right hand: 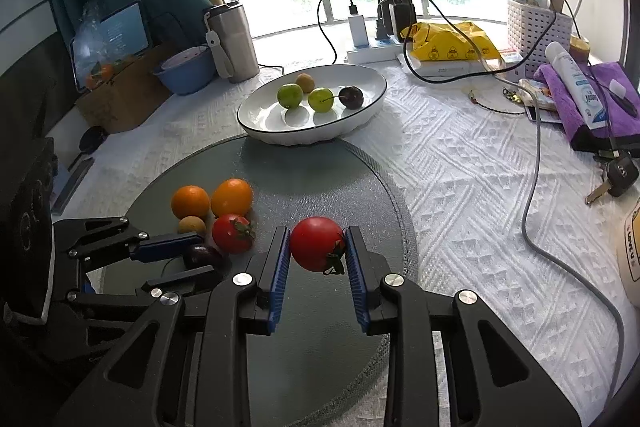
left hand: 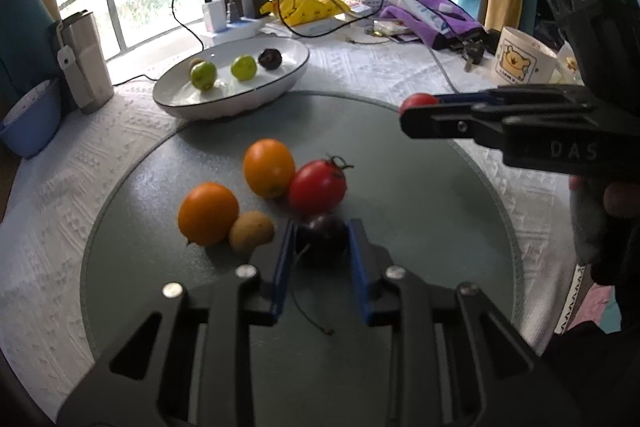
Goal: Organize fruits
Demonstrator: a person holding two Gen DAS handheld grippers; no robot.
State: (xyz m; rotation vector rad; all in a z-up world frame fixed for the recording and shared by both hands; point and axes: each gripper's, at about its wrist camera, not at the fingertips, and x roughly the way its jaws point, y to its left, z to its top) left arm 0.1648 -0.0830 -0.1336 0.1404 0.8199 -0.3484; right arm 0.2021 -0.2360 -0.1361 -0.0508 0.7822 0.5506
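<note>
My left gripper [left hand: 322, 235] is closed around a dark cherry [left hand: 323, 237] on the grey round mat [left hand: 400, 211]; its stem trails back between the fingers. It also shows in the right wrist view [right hand: 202, 255]. My right gripper [right hand: 317, 247] is shut on a red tomato [right hand: 316, 243], held above the mat. On the mat lie two oranges [left hand: 208, 213] [left hand: 269, 167], a brown longan [left hand: 251, 230] and a second tomato [left hand: 318, 185]. The white bowl [right hand: 256, 115] beyond holds two green fruits [right hand: 290, 95], a longan and a dark cherry [right hand: 352, 97].
A steel tumbler [right hand: 234, 43] and blue bowl [right hand: 186, 71] stand left of the white bowl. Chargers with cables [right hand: 536, 155], a yellow bag, a white basket [right hand: 534, 27], purple cloth and keys [right hand: 616, 175] lie to the right. A bear mug [left hand: 520, 57] stands near the mat.
</note>
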